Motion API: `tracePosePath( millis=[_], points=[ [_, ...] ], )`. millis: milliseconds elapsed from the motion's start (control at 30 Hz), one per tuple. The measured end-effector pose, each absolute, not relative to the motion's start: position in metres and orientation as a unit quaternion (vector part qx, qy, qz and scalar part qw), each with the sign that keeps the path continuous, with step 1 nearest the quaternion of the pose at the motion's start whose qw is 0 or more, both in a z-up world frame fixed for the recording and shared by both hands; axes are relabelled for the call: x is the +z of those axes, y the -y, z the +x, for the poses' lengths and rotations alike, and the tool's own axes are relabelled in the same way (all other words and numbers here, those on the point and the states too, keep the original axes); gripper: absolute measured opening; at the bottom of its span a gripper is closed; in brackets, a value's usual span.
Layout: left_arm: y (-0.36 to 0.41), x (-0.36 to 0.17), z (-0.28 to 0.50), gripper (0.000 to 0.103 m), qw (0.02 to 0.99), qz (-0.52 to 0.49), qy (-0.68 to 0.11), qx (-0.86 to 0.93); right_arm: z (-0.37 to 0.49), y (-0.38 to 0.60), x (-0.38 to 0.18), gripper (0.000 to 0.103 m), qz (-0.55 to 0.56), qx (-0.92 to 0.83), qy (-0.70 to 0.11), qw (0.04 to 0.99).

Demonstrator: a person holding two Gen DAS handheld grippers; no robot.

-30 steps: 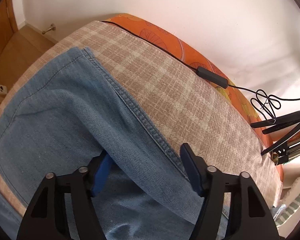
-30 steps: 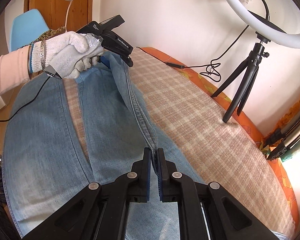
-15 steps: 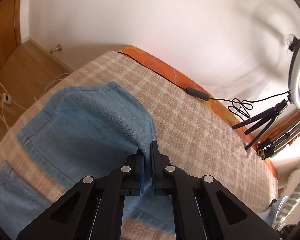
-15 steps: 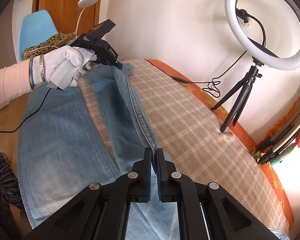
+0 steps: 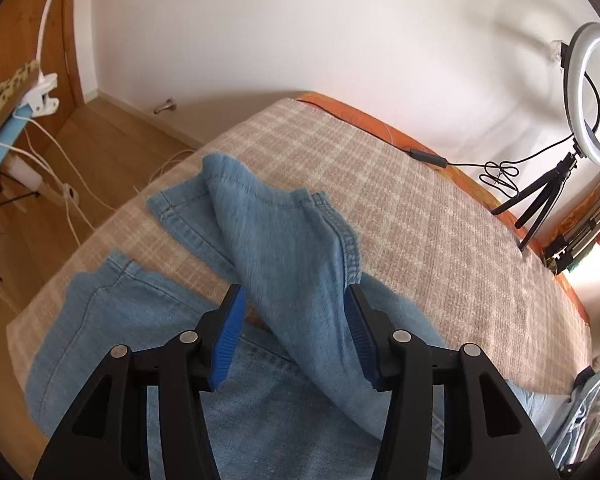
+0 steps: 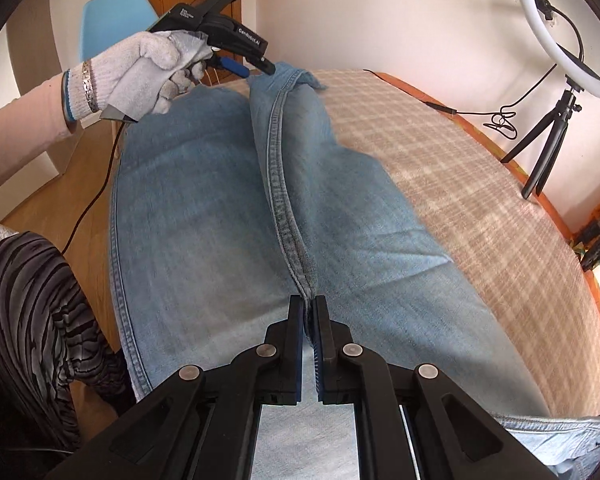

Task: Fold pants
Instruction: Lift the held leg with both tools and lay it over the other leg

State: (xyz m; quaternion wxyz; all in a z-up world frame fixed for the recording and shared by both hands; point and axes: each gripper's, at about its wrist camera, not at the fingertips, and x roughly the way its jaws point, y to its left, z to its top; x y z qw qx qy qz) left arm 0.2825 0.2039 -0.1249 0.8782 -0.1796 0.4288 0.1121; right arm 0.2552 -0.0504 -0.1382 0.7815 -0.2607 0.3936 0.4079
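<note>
Item: pants (image 6: 228, 216), light blue denim, laid lengthwise on a beige plaid blanket (image 6: 480, 184) over a bed with an orange sheet (image 5: 384, 128) showing at the far edge. One leg lies flat near me; the other is raised along its seam (image 6: 280, 184) and partly turned over toward it. My right gripper (image 6: 309, 320) is pinched tight on that seam near the crotch end. My left gripper (image 5: 296, 332) has its jaws spread wide with a drooping fold of the leg passing between the blue pads (image 5: 228, 344); whether cloth touches either pad I cannot tell. Step in hand, as I judge it: folding leg over leg, about midway. Next move calls for a fresh hold near the hem (image 5: 180, 210) and carrying both ends across together so the seams line up. The right view alone shows my gloved left hand (image 6: 140, 72) on the tool at the hem end, and the full seam line; the left view alone shows the gap of blanket between the two hems. Also present: ring light (image 6: 556, 28) on a tripod (image 6: 548, 136), blue chair (image 6: 116, 16), wooden floor (image 5: 112, 148).
</note>
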Motion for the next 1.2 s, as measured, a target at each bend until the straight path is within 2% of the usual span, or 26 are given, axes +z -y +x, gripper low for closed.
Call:
tracePosePath(
  millis=[100, 200, 367, 400, 433, 467, 500, 533, 867, 1067, 1133, 1167, 1200],
  points=[
    [-0.186, -0.124, 0.306, 0.065, 0.879, -0.137, -0.442, 0.114, 0.254, 0.052, -0.142, 0.002, -0.257, 0.405, -0.399, 0.782],
    [-0.174, -0.139, 0.334, 0.065, 0.865, -0.095, -0.472, 0.140, 0.255, 0.052, -0.140, 0.002, -0.256, 0.403, -0.398, 0.783],
    [-0.183, -0.168, 0.358, 0.064, 0.842, -0.091, -0.500, 0.181, 0.251, 0.052, -0.137, 0.002, -0.255, 0.400, -0.392, 0.788],
    [-0.191, -0.171, 0.357, 0.054, 0.841, -0.104, -0.496, 0.189, 0.250, 0.053, -0.136, 0.002, -0.255, 0.399, -0.391, 0.789],
    [-0.200, -0.174, 0.355, 0.039, 0.838, -0.121, -0.495, 0.194, 0.250, 0.054, -0.135, 0.002, -0.254, 0.399, -0.389, 0.791],
    [-0.210, -0.177, 0.353, 0.031, 0.836, -0.142, -0.495, 0.191, 0.250, 0.055, -0.134, 0.002, -0.253, 0.398, -0.387, 0.793],
    [-0.218, -0.179, 0.350, 0.016, 0.835, -0.163, -0.492, 0.187, 0.249, 0.057, -0.133, 0.002, -0.251, 0.396, -0.385, 0.795],
    [-0.224, -0.178, 0.347, 0.011, 0.835, -0.185, -0.486, 0.182, 0.250, 0.058, -0.132, 0.002, -0.249, 0.395, -0.384, 0.797],
    [-0.277, -0.093, 0.279, 0.007, 0.877, -0.281, -0.358, 0.153, 0.259, 0.075, -0.091, 0.000, -0.226, 0.360, -0.342, 0.838],
    [-0.309, -0.110, 0.221, 0.004, 0.861, -0.322, -0.354, 0.172, 0.247, 0.073, -0.087, 0.000, -0.231, 0.381, -0.345, 0.826],
    [-0.319, -0.131, 0.207, 0.004, 0.846, -0.343, -0.367, 0.179, 0.247, 0.071, -0.096, 0.008, -0.240, 0.375, -0.357, 0.821],
    [-0.324, -0.142, 0.203, 0.004, 0.836, -0.358, -0.375, 0.177, 0.250, 0.070, -0.099, 0.029, -0.244, 0.372, -0.359, 0.821],
    [-0.326, -0.150, 0.200, 0.004, 0.830, -0.367, -0.380, 0.178, 0.253, 0.069, -0.101, 0.045, -0.250, 0.368, -0.356, 0.822]
  ],
)
